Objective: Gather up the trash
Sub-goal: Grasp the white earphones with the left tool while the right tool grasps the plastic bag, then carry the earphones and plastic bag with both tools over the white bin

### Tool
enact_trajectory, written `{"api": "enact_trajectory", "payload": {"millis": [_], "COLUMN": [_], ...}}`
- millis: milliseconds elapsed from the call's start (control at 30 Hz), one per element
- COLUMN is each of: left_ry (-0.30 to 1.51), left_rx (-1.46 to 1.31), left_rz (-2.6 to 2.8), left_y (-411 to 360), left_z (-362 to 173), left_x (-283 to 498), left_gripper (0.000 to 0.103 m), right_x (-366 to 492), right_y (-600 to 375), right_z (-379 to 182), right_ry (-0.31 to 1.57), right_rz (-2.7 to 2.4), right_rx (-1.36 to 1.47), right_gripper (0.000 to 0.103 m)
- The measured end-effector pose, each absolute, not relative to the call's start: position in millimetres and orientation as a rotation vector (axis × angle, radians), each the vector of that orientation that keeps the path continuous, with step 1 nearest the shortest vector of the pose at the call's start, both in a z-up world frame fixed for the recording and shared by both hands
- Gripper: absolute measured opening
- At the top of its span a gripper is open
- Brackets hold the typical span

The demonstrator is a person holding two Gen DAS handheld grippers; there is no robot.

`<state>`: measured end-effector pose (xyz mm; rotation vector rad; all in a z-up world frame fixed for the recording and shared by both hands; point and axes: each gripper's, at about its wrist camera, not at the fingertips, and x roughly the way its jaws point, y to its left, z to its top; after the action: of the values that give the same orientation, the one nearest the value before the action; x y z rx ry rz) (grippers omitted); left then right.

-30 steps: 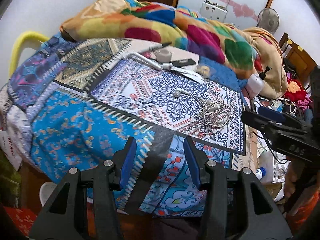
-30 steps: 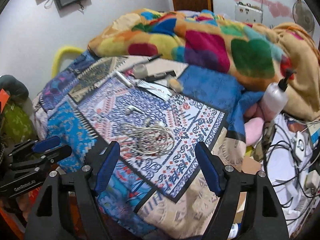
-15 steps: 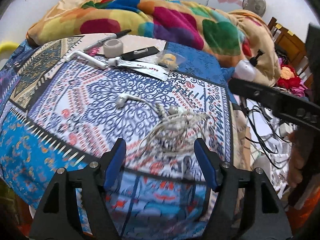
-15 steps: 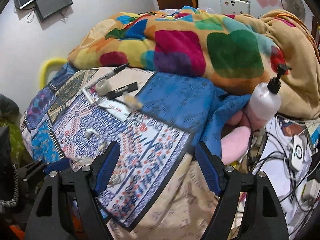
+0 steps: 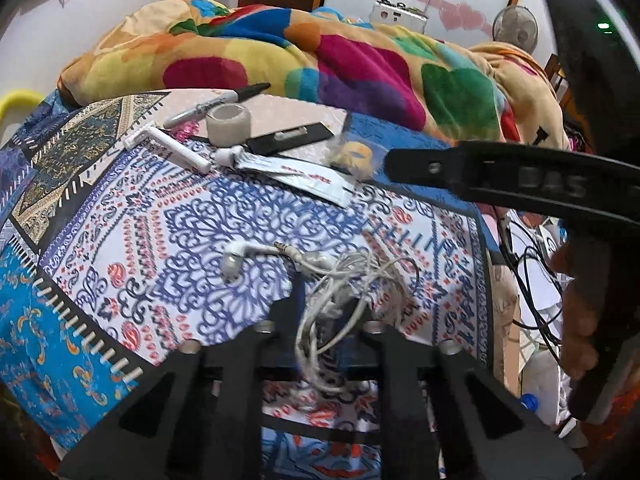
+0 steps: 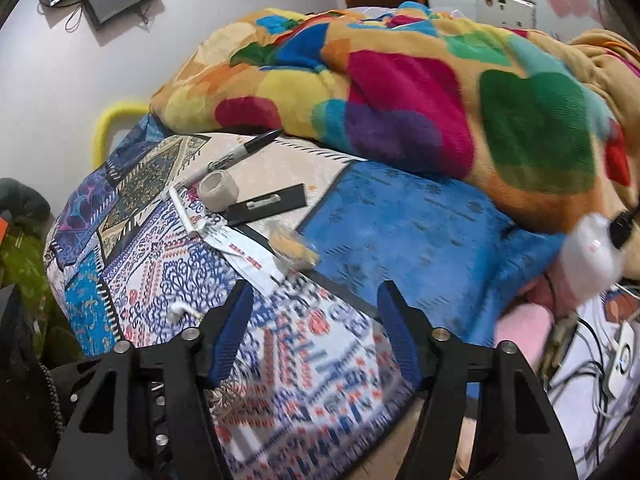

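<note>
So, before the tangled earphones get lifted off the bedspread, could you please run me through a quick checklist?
1. Left gripper shut on the earphone cable: ok.
2. Whole tangle gathered: not ok; one earbud and the plug trail loose on the bedspread.
3. Cable clear of the tube and razor: ok.
4. Right gripper empty: ok; its jaws are closing on nothing.
5. Trash container within reach: cannot tell; none shows.

Left tool (image 5: 326, 312) clamped, right tool (image 6: 316, 336) apparently closing
</note>
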<state>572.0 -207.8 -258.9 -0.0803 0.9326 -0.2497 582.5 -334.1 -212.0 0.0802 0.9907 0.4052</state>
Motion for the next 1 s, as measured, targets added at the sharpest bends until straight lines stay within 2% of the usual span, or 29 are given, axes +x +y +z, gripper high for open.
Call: {"api": "enact_trajectory", "payload": {"millis": [100, 233, 300, 467, 500, 1000], "left_ry": [0.913, 0.901, 0.906, 0.901, 0.9, 0.825], "left_rx": [-0.096, -0.125, -0.141, -0.142, -0.142, -0.12], "left_rz": [-0.245, -0.236, -0.242, -0.243, -0.244, -0.228], "left_y": [-200.7, -190.5, -186.9, -183.7, -182.8, -166.6], "left_z": [-257.1, -255.2, -255.3, -252.5, -250.7, -181.0], "left_x": [573.5, 576.9, 578.2, 575.7, 574.6, 527.8], "left_gripper": [0.009, 0.008, 0.008, 0.008, 0.008, 0.008], "right_x": [594.5, 608.0, 612.6, 612.8, 611.9, 551.9], "right_y": [-326.2, -314.7, -308.9, -304.7, -305.3, -316.3], "right_z": [-217.9, -224.6, -227.6, -227.1, -226.0, -157.7], "right_ry": [1.01, 1.023, 1.031, 1.011, 1.009, 0.91], "right_rz": [0.416, 0.424, 0.429, 0.418, 0.417, 0.391], "right_rx": [0.083, 0.068, 0.063, 0.072, 0.079, 0.09], "right_gripper": [0.046, 0.043, 0.029, 0.025, 0.016, 0.013]}}
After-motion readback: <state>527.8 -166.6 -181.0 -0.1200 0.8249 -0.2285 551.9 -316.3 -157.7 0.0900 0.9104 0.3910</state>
